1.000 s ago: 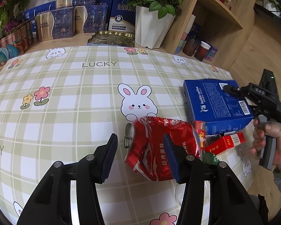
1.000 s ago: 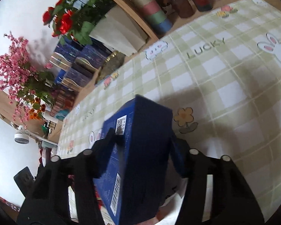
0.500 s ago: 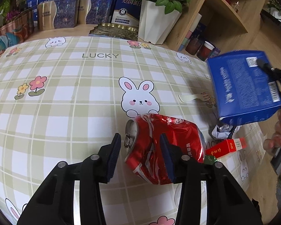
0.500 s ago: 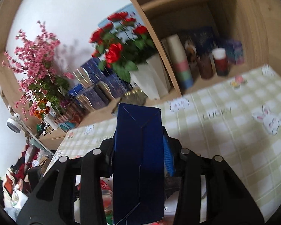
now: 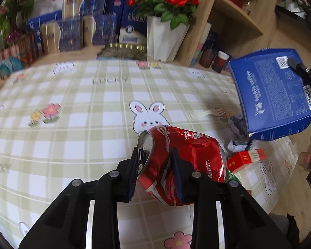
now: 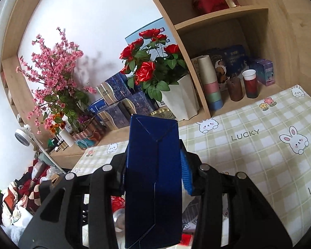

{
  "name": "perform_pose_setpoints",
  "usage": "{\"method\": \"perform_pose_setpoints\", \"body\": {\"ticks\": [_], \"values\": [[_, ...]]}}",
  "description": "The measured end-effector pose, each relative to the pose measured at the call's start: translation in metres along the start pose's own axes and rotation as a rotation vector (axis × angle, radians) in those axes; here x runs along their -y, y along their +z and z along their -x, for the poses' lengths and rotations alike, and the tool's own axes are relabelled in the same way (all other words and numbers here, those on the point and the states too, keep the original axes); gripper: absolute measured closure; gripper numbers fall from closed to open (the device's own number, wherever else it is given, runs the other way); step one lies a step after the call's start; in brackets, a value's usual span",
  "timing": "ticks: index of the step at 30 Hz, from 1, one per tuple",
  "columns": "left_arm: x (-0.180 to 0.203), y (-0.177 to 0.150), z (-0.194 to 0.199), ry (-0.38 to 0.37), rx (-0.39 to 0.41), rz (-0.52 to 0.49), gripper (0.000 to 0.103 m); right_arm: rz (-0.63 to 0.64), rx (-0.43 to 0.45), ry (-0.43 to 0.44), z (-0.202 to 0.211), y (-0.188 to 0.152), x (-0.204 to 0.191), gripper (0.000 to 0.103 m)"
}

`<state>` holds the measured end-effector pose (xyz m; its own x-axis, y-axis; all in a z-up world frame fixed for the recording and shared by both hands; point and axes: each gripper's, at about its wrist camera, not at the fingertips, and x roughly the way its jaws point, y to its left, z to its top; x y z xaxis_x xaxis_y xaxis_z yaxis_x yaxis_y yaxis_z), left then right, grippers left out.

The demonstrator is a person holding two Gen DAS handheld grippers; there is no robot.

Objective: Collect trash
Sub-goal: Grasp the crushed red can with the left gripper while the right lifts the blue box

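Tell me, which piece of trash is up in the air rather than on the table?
The blue coffee box, clamped in the right gripper. The crushed red can and the small red pack lie on the tablecloth.

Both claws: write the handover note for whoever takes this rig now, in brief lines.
Left claw: jaws have just been closing and now pinch the crushed red can near its top end; the can looks barely off the tablecloth, if at all.
Right claw: shut on the blue box, held up in the air at the table's right side.
Still on the table: red pack and crumpled wrapper, both right of the can.
Done: box picked up, can gripped.
Left: lift the can, bin both, then fetch the pack and wrapper. No bin is in view.
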<state>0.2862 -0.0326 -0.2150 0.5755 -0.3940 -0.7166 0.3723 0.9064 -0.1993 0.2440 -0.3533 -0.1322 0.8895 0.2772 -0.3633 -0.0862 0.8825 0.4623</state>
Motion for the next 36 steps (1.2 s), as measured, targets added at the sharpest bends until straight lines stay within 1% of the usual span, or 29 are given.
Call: {"method": "perform_pose_setpoints", "body": {"ticks": [2, 8, 11, 19, 22, 27, 32, 36], "values": [[0.000, -0.002, 0.017, 0.012, 0.026, -0.001, 0.074, 0.010, 0.006, -0.003, 0.007, -0.002, -0.004, 0.061], [-0.006, -0.023, 0.071, 0.016, 0.080, 0.069, 0.074, 0.004, 0.013, 0.013, 0.037, -0.011, -0.010, 0.061], [-0.004, -0.033, 0.096, 0.030, 0.103, 0.070, 0.073, -0.004, 0.004, 0.021, 0.053, -0.019, -0.014, 0.061], [0.004, -0.061, 0.147, 0.016, 0.098, 0.062, 0.073, -0.001, -0.036, 0.043, 0.099, -0.047, -0.031, 0.061], [0.008, -0.072, 0.166, 0.016, 0.105, 0.057, 0.073, -0.001, -0.055, 0.054, 0.119, -0.063, -0.038, 0.061], [0.016, -0.092, 0.192, 0.008, 0.119, 0.053, 0.073, 0.028, -0.125, 0.065, 0.140, -0.095, -0.050, 0.061], [0.022, -0.111, 0.209, -0.002, 0.126, 0.053, 0.073, 0.099, -0.240, 0.084, 0.153, -0.138, -0.068, 0.061], [0.024, -0.123, 0.219, -0.008, 0.128, 0.052, 0.073, 0.150, -0.325, 0.108, 0.154, -0.165, -0.082, 0.061]]}}
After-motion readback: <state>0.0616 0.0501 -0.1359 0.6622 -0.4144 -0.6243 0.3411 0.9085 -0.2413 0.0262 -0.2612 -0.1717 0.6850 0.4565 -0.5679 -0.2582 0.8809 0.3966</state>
